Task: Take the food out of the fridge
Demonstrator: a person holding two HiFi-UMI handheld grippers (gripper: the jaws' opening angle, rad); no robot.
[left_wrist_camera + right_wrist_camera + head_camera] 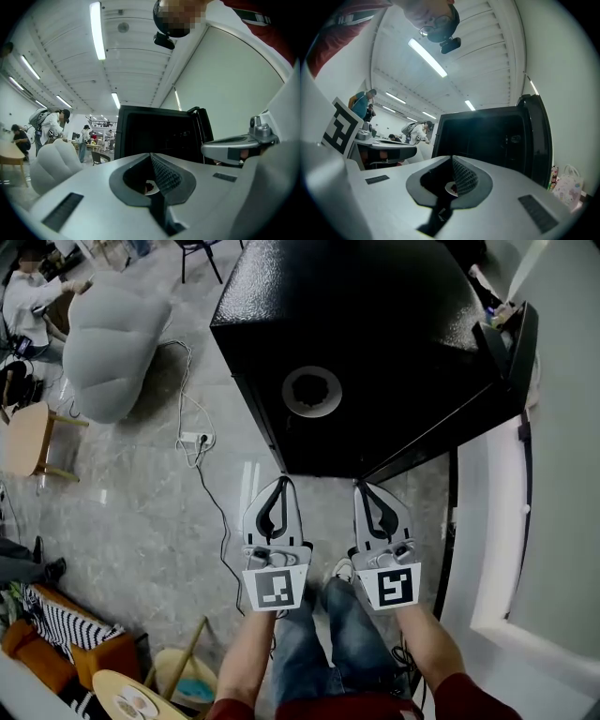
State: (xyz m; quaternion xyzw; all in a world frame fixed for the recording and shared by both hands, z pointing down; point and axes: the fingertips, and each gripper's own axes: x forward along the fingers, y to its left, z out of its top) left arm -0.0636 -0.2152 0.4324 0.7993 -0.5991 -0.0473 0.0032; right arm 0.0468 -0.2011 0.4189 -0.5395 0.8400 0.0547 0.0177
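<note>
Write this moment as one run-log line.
fridge open | left gripper shut, empty | right gripper shut, empty

Fridge [375, 334] top is showing black, finely speckled, semi-gloss. Left gripper [151, 155] shell is reading as matt grey plastic. Its fingers [165, 176] are carrying dark, cross-ribbed pads. Floor [141, 512] is looking smooth, mottled grey.

Black boxy fridge [375, 324]: its door [514, 352] open at right. Round grey ring [312, 391] on fridge top. Grey beanbag [112, 343], white power strip [194, 439] on floor left of fridge. Your left gripper [280, 481], right gripper [362, 487] side by side just before fridge.
</note>
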